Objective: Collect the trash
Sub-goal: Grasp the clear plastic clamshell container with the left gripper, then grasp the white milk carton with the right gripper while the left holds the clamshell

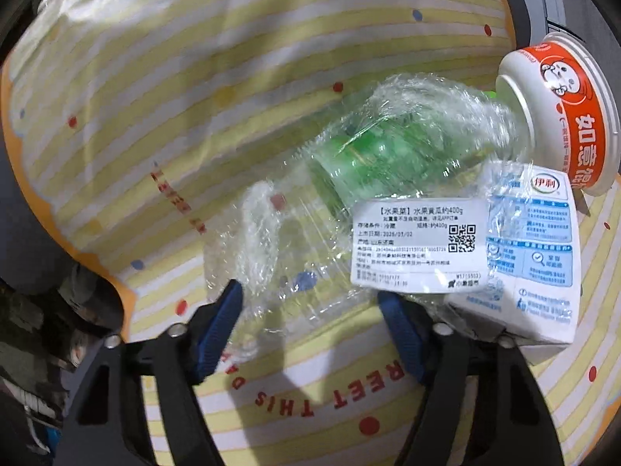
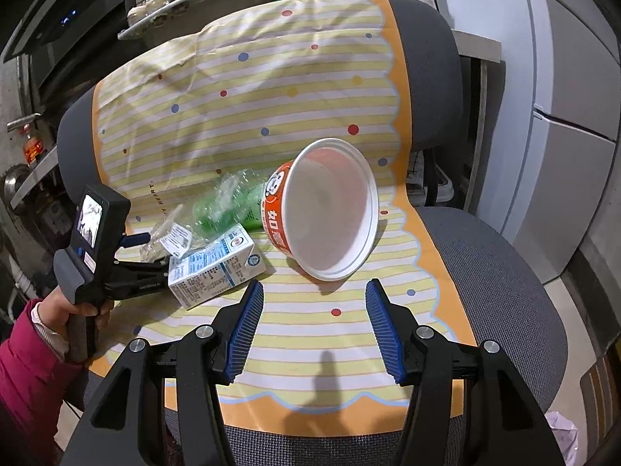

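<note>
Trash lies in a cluster on a grey mesh office chair (image 2: pixel 504 272) draped with a yellow-and-white striped cloth (image 2: pixel 252 89) with coloured dots and an orange scalloped border; red letters on the cloth near the left gripper read "THIS", the rest only partly legible.

The largest piece is a white paper noodle bowl with an orange band (image 2: pixel 333 209), tipped on its side just ahead of the right gripper (image 2: pixel 314 306), its mouth facing that gripper. The left wrist view shows instead its base and a cartoon face with white Chinese characters on the orange band (image 1: pixel 559 116).

Next is a white-and-blue milk carton (image 2: pixel 217 268), ahead and left of the right gripper, lying flat. In the left wrist view it sits at the right finger, showing a round green-and-red logo (image 1: pixel 543 233).

A crumpled green plastic bottle (image 1: pixel 372 163) lies beyond the carton, touching the bowl.

Over it spreads clear cling film with a white printed label (image 1: pixel 415 248) bearing a QR code and "400g". The film lies between the spread blue-padded fingers of the left gripper (image 1: pixel 310 310), which have not clamped it.

The right gripper's jaws stand apart over bare cloth, holding nothing. Only its view shows a hand in a magenta sleeve (image 2: pixel 77 310) holding the left gripper, and kitchen shelves behind.
</note>
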